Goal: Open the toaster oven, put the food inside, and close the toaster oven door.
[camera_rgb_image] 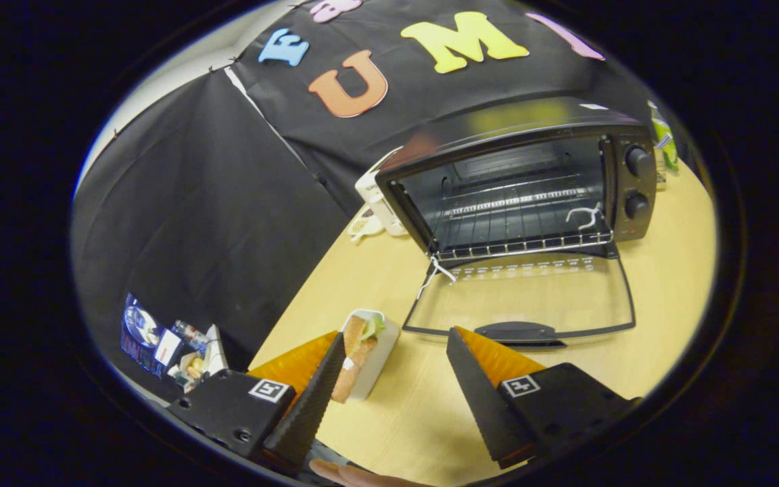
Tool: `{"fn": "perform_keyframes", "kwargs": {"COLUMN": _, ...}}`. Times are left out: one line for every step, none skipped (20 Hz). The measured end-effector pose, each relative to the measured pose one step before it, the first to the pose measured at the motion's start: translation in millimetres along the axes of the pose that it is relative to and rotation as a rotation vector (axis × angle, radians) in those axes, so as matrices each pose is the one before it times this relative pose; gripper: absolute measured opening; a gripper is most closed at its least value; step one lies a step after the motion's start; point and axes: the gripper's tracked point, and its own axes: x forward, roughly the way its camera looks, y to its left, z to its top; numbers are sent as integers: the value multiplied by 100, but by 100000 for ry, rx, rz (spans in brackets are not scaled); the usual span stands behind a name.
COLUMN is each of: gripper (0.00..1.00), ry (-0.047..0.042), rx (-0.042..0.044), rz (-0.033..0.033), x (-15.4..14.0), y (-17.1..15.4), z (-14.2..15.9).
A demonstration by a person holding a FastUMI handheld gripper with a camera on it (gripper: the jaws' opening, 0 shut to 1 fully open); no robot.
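Sandwich (358, 355) beside left finger, perhaps touching | fingers (322, 385) apart

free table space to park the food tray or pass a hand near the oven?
Bare table between the open gripper fingers, bordered by the sandwich tray and the lowered oven door. More bare wood right of the door, below the toaster oven knobs. Crowded behind the oven's left corner, by the white appliance.
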Motion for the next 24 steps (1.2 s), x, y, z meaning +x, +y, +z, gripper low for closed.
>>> {"fn": "perform_keyframes", "kwargs": {"gripper": 99, "ry": 2335, "rx": -722, "rz": 1399, "x": 318, "y": 552, "z": -476}}
{"fn": "perform_keyframes", "kwargs": {"gripper": 99, "ry": 2367, "rx": -956, "rz": 1271, "x": 600, "y": 483, "z": -400}}
{"fn": "perform_keyframes", "kwargs": {"gripper": 99, "ry": 2146, "rx": 566, "rz": 1098, "x": 487, "y": 381, "z": -383}}
{"fn": "perform_keyframes", "kwargs": {"gripper": 99, "ry": 2865, "rx": 1332, "rz": 672, "x": 566, "y": 321, "z": -462}}
{"fn": "perform_keyframes", "kwargs": {"gripper": 97, "ry": 4336, "rx": 2059, "rz": 959, "x": 480, "y": 178, "z": -731}}
{"fn": "perform_keyframes", "kwargs": {"gripper": 96, "ry": 3422, "rx": 2137, "rz": 1621, "x": 410, "y": 306, "z": -486}}
{"fn": "perform_keyframes", "kwargs": {"gripper": 95, "ry": 3514, "rx": 2416, "rz": 2043, "x": 279, "y": 225, "z": -255}}
{"fn": "perform_keyframes", "kwargs": {"gripper": 94, "ry": 2023, "rx": 2833, "rz": 2466, "x": 377, "y": 270, "z": 59}}
{"fn": "perform_keyframes", "kwargs": {"gripper": 92, "ry": 1610, "rx": 2414, "rz": 1385, "x": 177, "y": 186, "z": 192}}
{"fn": "perform_keyframes", "kwargs": {"gripper": 90, "ry": 764, "rx": 2500, "rz": 1056, "x": 196, "y": 39, "z": 322}}
{"fn": "perform_keyframes", "kwargs": {"gripper": 86, "ry": 1664, "rx": 2511, "rz": 789, "x": 164, "y": 38, "z": 54}}
{"fn": "perform_keyframes", "kwargs": {"gripper": 84, "ry": 2223, "rx": 1748, "rz": 1405, "x": 177, "y": 141, "z": -115}}
{"fn": "perform_keyframes", "kwargs": {"gripper": 82, "ry": 3667, "rx": 1289, "rz": 2834, "x": 213, "y": 429, "z": -459}}
{"fn": "perform_keyframes", "kwargs": {"gripper": 79, "ry": 3572, "rx": 1833, "rz": 2749, "x": 417, "y": 333, "z": -441}}
{"fn": "perform_keyframes", "kwargs": {"gripper": 77, "ry": 1553, "rx": 1819, "rz": 1214, "x": 327, "y": 150, "z": -105}}
{"fn": "perform_keyframes", "kwargs": {"gripper": 74, "ry": 778, "rx": 1771, "rz": -816, "x": 280, "y": -297, "z": 136}}
{"fn": "perform_keyframes", "kwargs": {"gripper": 72, "ry": -1036, "rx": 1741, "rz": 235, "x": 243, "y": -107, "z": 228}}
{"fn": "perform_keyframes", "kwargs": {"gripper": 68, "ry": -319, "rx": 1226, "rz": 313, "x": 282, "y": 13, "z": 142}}
{"fn": "perform_keyframes", "kwargs": {"gripper": 59, "ry": -118, "rx": 1481, "rz": 523, "x": -273, "y": 17, "z": -94}}
{"fn": "perform_keyframes", "kwargs": {"gripper": 55, "ry": 182, "rx": 823, "rz": 540, "x": -3, "y": -16, "z": 53}}
{"fn": "perform_keyframes", "kwargs": {"gripper": 48, "ry": -67, "rx": 688, "rz": 334, "x": -56, "y": -28, "z": -72}}
{"fn": "perform_keyframes", "kwargs": {"gripper": 46, "ry": 80, "rx": 944, "rz": 99, "x": 70, "y": -106, "z": 63}}
{"fn": "perform_keyframes", "kwargs": {"gripper": 44, "ry": -261, "rx": 1013, "rz": 367, "x": -198, "y": 55, "z": -111}}
{"fn": "perform_keyframes", "kwargs": {"gripper": 42, "ry": -213, "rx": 279, "rz": 347, "x": 66, "y": 68, "z": 44}}
